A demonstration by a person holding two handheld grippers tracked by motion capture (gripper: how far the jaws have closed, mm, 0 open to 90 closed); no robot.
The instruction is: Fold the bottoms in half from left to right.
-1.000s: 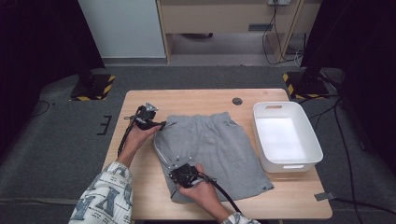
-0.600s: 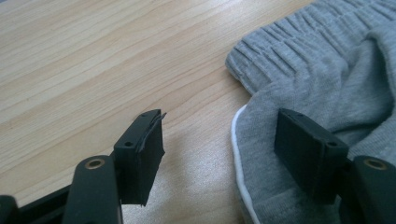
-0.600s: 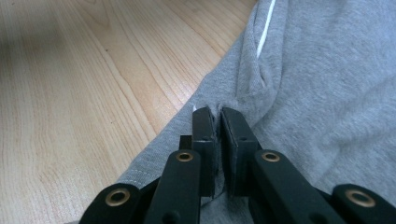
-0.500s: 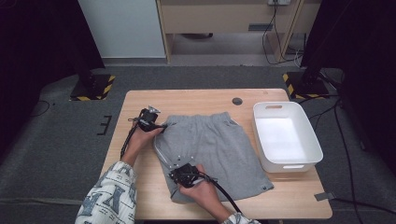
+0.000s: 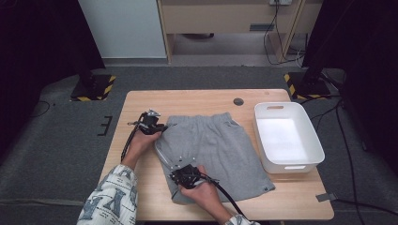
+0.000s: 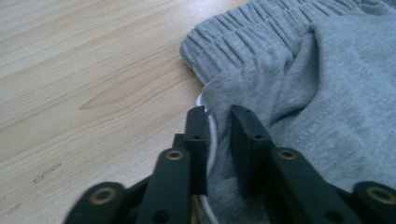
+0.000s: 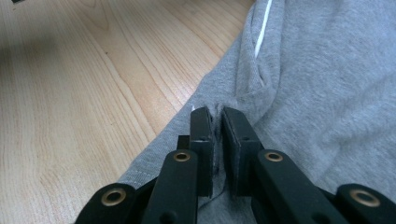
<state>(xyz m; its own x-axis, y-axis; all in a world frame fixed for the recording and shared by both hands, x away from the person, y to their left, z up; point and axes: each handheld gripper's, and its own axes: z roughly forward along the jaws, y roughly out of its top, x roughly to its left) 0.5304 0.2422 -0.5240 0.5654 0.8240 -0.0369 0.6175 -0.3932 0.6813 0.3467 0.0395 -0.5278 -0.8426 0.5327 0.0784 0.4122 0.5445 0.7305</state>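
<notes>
The grey sweat shorts (image 5: 220,152) lie flat mid-frame on the wooden bench (image 5: 141,197), waistband up. Left gripper (image 5: 162,127) has just clenched the left waistband corner; right gripper (image 5: 174,165) pinches the left hem, lower down.

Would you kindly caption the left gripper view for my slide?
Left gripper pinching the grey shorts just below the waistband, on a wooden table.
</notes>
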